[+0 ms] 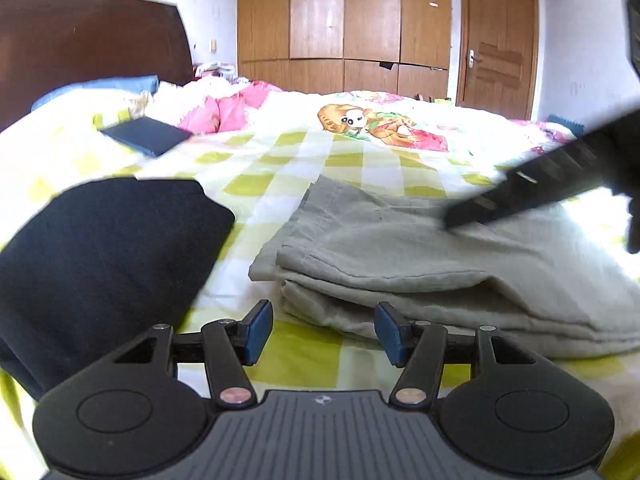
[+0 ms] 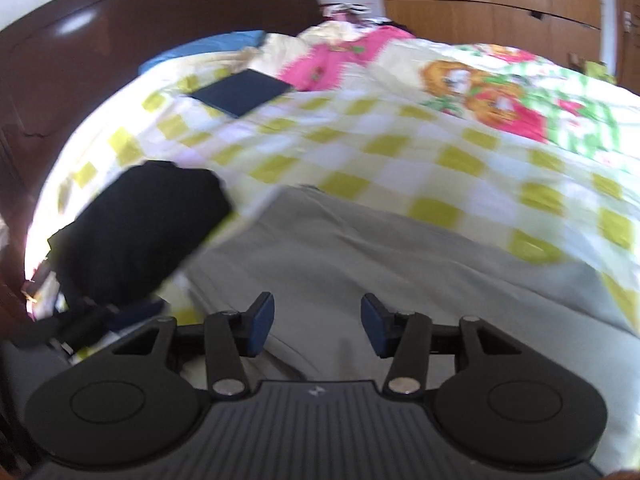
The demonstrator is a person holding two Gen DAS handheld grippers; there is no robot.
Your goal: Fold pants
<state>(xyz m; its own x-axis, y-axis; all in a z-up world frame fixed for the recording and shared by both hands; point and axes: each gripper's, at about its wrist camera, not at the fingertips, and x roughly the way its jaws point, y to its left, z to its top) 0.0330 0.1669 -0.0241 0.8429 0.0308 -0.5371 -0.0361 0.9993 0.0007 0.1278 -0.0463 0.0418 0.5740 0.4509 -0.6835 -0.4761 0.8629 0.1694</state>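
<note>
Grey pants [image 1: 420, 264] lie folded in layers on the checked bed; they also fill the lower middle of the right wrist view [image 2: 380, 264]. My left gripper [image 1: 322, 330] is open and empty, just in front of the near folded edge of the pants. My right gripper [image 2: 318, 326] is open and empty, hovering over the pants. The right gripper's black body [image 1: 560, 176] reaches in over the pants from the right in the left wrist view.
A dark navy folded garment [image 1: 104, 264] lies left of the pants, also in the right wrist view [image 2: 148, 232]. A dark flat book-like item [image 1: 148, 134] lies further back. Pink bedding [image 1: 224, 108], a brown headboard [image 1: 92, 40] and wooden wardrobes [image 1: 344, 20] stand behind.
</note>
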